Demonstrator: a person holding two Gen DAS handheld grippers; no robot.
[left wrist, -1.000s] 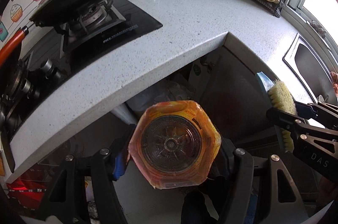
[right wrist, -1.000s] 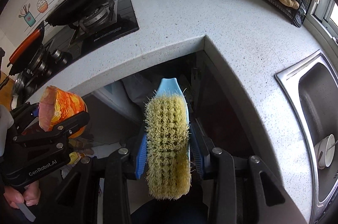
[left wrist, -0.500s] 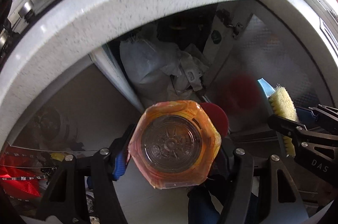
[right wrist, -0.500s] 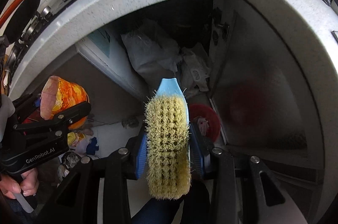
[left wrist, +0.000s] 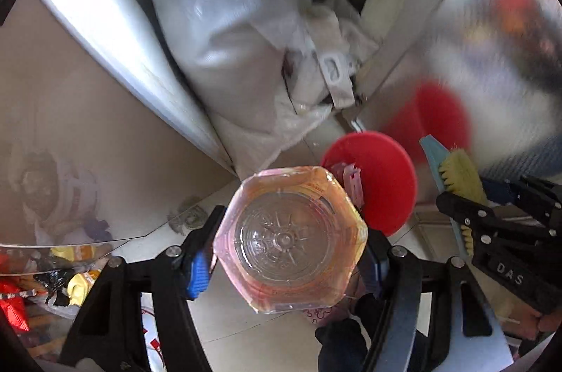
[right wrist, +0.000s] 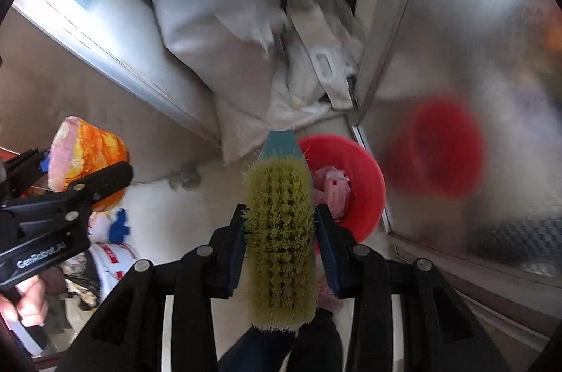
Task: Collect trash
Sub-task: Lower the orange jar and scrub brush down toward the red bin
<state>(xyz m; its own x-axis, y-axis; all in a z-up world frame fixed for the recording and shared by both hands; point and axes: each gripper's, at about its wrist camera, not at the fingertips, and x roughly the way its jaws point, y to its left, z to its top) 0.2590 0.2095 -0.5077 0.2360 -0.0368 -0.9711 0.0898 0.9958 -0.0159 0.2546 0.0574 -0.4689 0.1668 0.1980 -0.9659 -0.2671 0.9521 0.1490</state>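
Observation:
My left gripper (left wrist: 289,242) is shut on an orange plastic jar (left wrist: 289,238), seen bottom-first in the left wrist view; the same jar (right wrist: 84,158) shows at the left of the right wrist view. My right gripper (right wrist: 279,249) is shut on a scrub brush (right wrist: 279,231) with yellow bristles and a blue back; that brush (left wrist: 456,179) also appears at the right of the left wrist view. Both grippers point steeply down. A red bin (left wrist: 379,182) (right wrist: 354,182) with pink wrappers inside stands on the floor just beyond and right of both.
White sacks and bags (left wrist: 239,42) fill an open cabinet under the counter. A shiny metal cabinet door (right wrist: 456,56) stands to the right and reflects the red bin. Loose wrappers and bags (left wrist: 52,280) lie on the floor at the left.
Both grippers have dropped from countertop level to below the counter edge, each still gripping its object. The stove and counter have left view; the red bin and sacks are much closer.

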